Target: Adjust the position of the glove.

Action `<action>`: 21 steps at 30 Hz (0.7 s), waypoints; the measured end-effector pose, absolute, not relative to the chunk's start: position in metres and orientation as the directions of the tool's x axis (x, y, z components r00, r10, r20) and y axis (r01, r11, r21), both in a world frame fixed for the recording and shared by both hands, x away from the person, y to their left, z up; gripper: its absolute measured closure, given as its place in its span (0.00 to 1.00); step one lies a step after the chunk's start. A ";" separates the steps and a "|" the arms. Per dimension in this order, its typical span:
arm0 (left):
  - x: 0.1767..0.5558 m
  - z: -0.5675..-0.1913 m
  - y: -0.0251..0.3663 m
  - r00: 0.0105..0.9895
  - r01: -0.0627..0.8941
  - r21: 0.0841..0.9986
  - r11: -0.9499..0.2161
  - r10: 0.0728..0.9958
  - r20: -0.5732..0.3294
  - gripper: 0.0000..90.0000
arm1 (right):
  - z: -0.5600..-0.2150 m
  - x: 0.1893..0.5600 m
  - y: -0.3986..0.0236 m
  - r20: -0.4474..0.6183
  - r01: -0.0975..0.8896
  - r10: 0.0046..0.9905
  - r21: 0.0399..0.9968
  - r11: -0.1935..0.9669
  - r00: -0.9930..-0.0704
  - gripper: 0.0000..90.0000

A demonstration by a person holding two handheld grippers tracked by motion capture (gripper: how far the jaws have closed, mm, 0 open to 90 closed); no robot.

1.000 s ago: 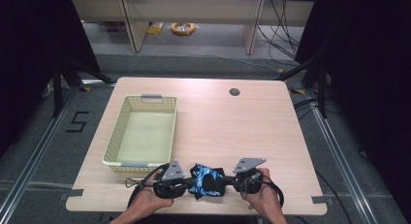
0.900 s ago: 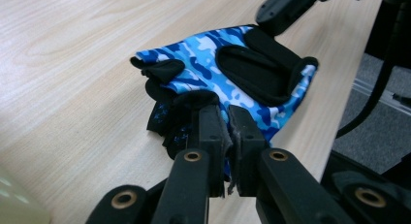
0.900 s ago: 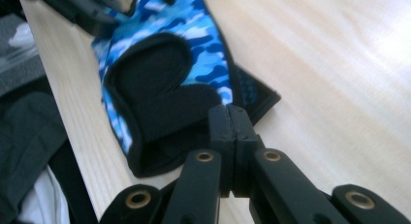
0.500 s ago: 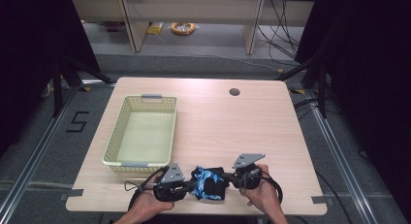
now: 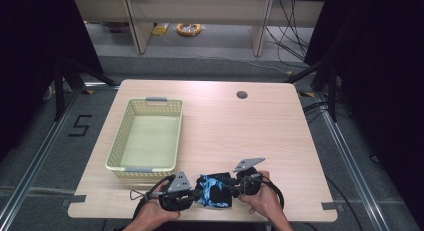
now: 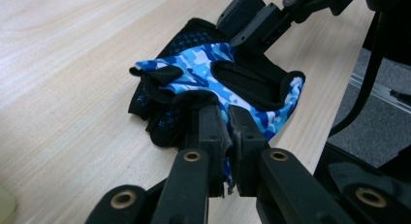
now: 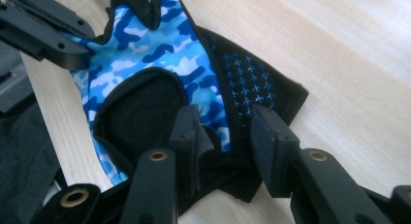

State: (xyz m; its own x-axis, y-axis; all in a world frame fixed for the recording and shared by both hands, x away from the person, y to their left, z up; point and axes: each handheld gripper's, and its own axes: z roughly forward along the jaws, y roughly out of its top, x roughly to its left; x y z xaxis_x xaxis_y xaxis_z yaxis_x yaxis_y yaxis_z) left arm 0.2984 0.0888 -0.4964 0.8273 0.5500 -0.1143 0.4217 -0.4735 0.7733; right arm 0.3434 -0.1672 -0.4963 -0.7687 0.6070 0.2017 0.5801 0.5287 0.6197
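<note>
A blue camouflage and black fabric glove (image 5: 214, 190) lies on the pale wooden surface (image 5: 250, 126). Left tongs (image 6: 228, 132) pinch its edge closed; right tongs (image 7: 224, 132) straddle its cuff, parted.

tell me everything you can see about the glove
The glove is fingerless, blue camouflage fabric with black trim and a black palm side dotted blue. It lies crumpled at the table's near edge. The left hand-held gripper pinches its blue edge; the right hand-held gripper straddles its black cuff, jaws apart.
</note>
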 end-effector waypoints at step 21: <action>0.293 -0.484 0.091 0.813 0.460 0.790 -0.406 0.549 -0.192 0.95 | -0.461 0.342 -0.168 0.162 0.519 0.569 0.654 0.550 -0.806 0.99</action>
